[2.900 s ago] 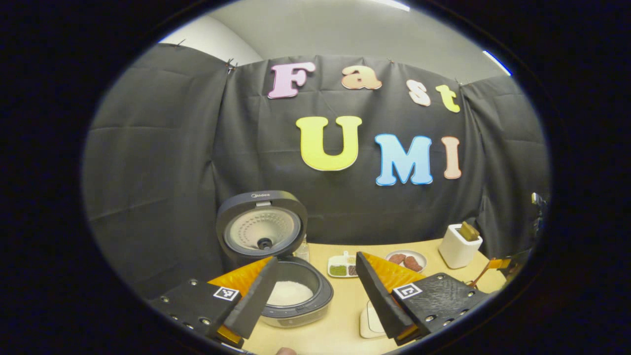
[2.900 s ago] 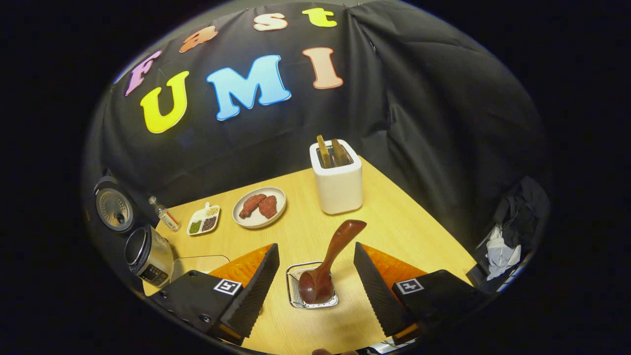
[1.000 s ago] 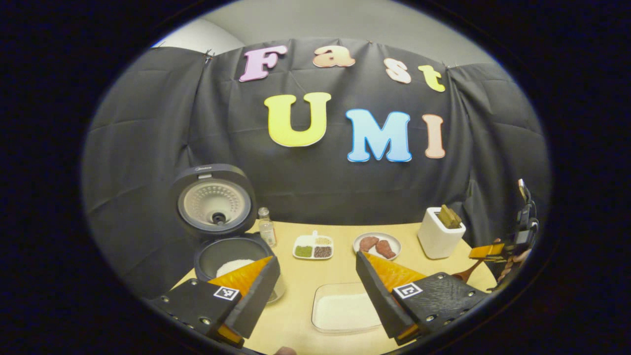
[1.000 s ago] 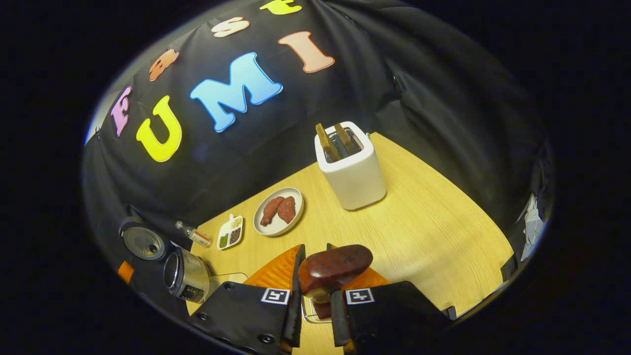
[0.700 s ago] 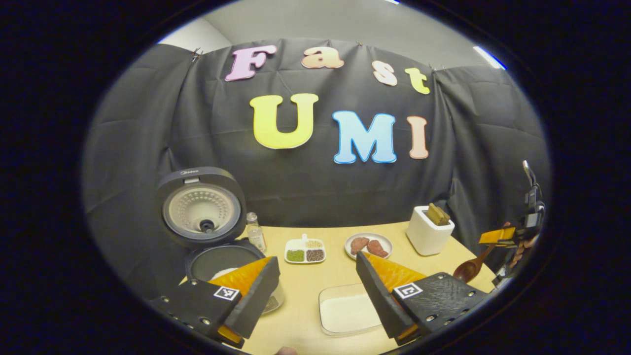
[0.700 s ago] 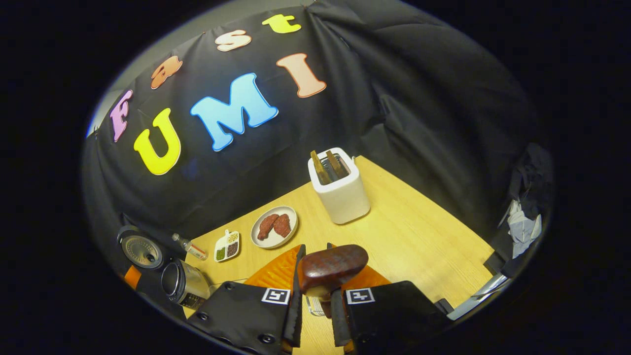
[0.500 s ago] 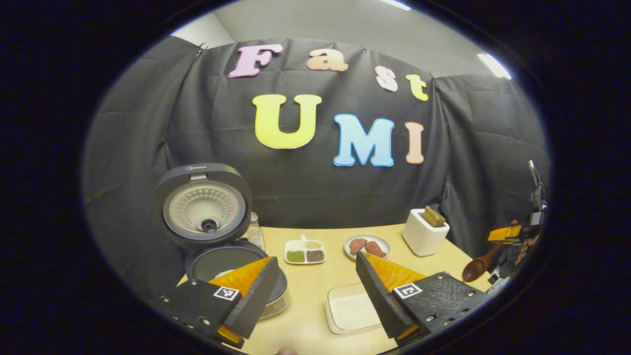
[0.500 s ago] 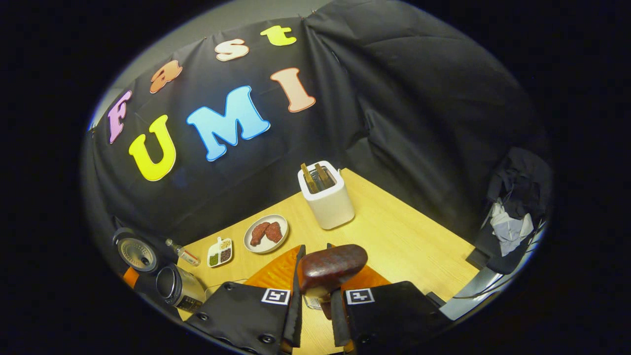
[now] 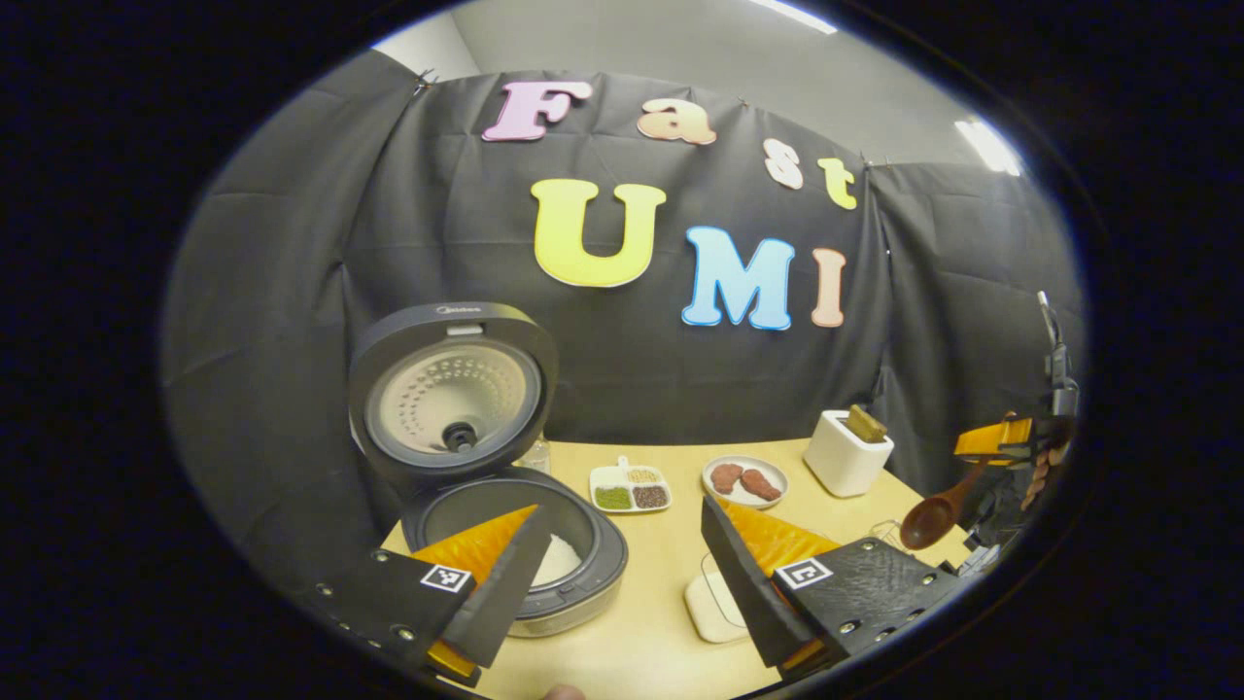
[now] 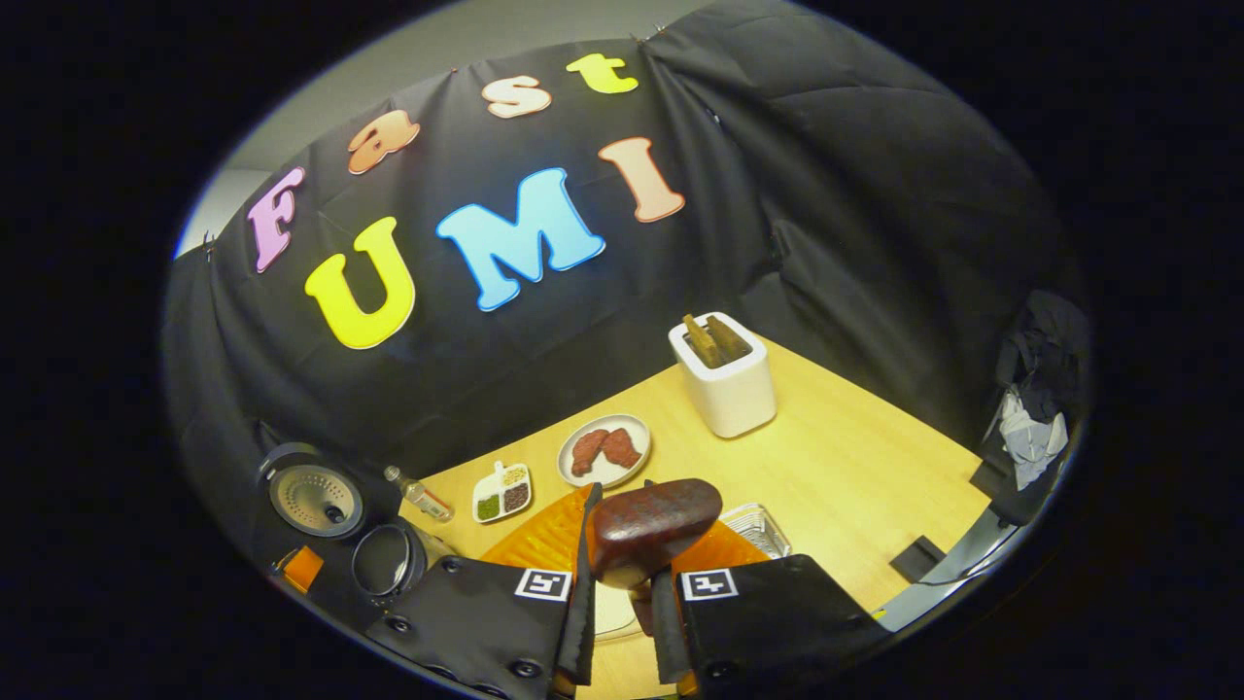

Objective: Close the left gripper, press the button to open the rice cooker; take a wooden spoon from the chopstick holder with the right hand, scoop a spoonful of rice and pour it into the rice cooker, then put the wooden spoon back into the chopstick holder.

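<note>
Right gripper (image 10: 619,583) clamps handle of wooden spoon (image 10: 653,525), lifted clear above table (image 10: 855,476); chopstick holder (image 10: 753,525) sits just beside, below. In left gripper view, spoon bowl (image 9: 928,520) hangs at far right. Left gripper (image 9: 622,574) spread wide, holding nothing, hovering before rice cooker (image 9: 515,544), lid (image 9: 452,394) raised, rice inside.

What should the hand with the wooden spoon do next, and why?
Probably carry the wooden spoon over to the rice tray and dip in. The right gripper grips its handle, the bowl hangs clear of the table, and the rice cooker is already open.
</note>
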The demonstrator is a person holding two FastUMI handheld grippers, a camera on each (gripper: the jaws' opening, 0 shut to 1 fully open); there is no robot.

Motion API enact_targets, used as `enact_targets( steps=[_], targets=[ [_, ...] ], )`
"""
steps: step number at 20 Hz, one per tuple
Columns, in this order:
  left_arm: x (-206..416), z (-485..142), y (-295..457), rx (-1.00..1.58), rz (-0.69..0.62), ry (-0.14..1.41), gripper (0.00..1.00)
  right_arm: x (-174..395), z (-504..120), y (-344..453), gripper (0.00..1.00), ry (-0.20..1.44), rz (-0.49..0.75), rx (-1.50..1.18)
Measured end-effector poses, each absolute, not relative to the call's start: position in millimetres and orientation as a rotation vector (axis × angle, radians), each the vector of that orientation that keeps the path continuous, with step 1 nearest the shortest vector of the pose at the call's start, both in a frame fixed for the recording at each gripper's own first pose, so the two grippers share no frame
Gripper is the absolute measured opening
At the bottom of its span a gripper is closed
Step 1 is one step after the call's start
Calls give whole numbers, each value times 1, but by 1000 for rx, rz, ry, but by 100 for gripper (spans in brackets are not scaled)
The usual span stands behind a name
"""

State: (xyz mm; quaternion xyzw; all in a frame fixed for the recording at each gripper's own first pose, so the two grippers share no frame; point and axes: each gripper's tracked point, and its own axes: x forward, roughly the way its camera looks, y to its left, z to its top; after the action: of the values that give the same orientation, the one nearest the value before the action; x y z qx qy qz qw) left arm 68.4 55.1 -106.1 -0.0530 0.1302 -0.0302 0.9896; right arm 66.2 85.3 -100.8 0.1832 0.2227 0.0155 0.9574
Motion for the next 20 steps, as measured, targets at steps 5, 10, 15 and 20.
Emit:
enact_targets(
  steps=[5,10,15,20],
  targets=[
    [47,-111,98,-101,4,267,97,90,-116,144,27,469,131,336],
    [32,-131,134,-118,64,305,97,107,-165,178,27,542,194,263],
    [21,-149,155,-106,89,340,97,114,-205,187,27,573,199,122],
    [22,-171,152,-115,88,369,97,116,-238,196,27,590,225,27]
  ],
)
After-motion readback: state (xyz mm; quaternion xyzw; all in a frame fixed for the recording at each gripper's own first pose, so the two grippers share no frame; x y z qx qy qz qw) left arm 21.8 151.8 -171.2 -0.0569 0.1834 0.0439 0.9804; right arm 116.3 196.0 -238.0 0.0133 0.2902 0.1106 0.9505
